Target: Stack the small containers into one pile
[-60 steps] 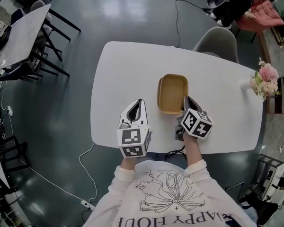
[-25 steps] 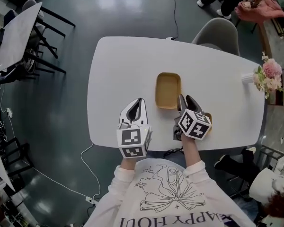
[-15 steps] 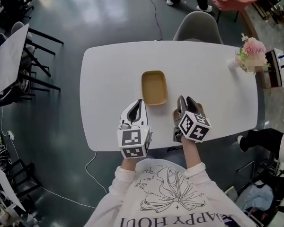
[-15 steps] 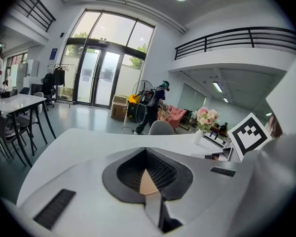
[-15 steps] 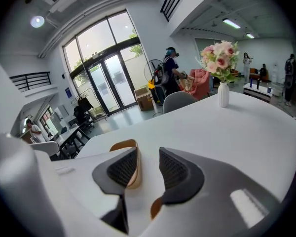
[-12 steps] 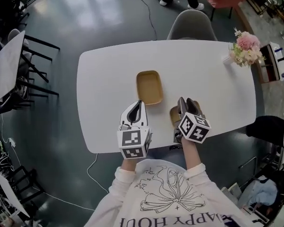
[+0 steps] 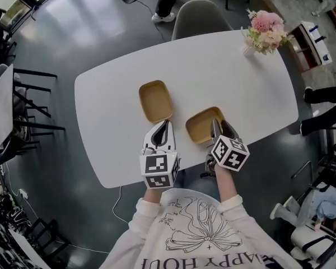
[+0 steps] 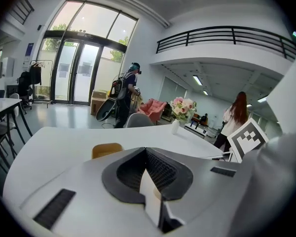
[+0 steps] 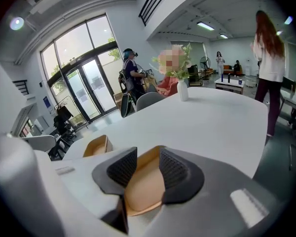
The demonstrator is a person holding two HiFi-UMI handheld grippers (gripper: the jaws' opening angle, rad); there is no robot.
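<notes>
Two tan, shallow containers lie apart on the white table [image 7: 224, 66]. The far container [image 7: 155, 101] lies ahead of my left gripper [image 7: 163, 123] and shows small in both gripper views [image 8: 107, 149] [image 9: 96, 146]. The left gripper's jaws meet at the tip [image 8: 146, 151] with nothing held. The near container [image 7: 200, 126] sits under my right gripper [image 7: 220, 123], whose fingers overlap its right side. In the right gripper view the jaws [image 9: 148, 157] stand apart, and the container's inside [image 9: 143, 181] fills the gap between them. I see no pad pressing on it.
A vase of pink flowers [image 7: 265, 27] stands at the table's far right corner. A grey chair [image 7: 199, 15] is at the far side. People stand and walk beyond the table [image 8: 128, 95] [image 9: 269, 48]. A black cable [image 7: 204, 172] hangs at the near edge.
The head view has swung, so the table now lies turned and shifted left. The near container shows much more fully beside the right gripper. Both grippers keep their place in the view.
</notes>
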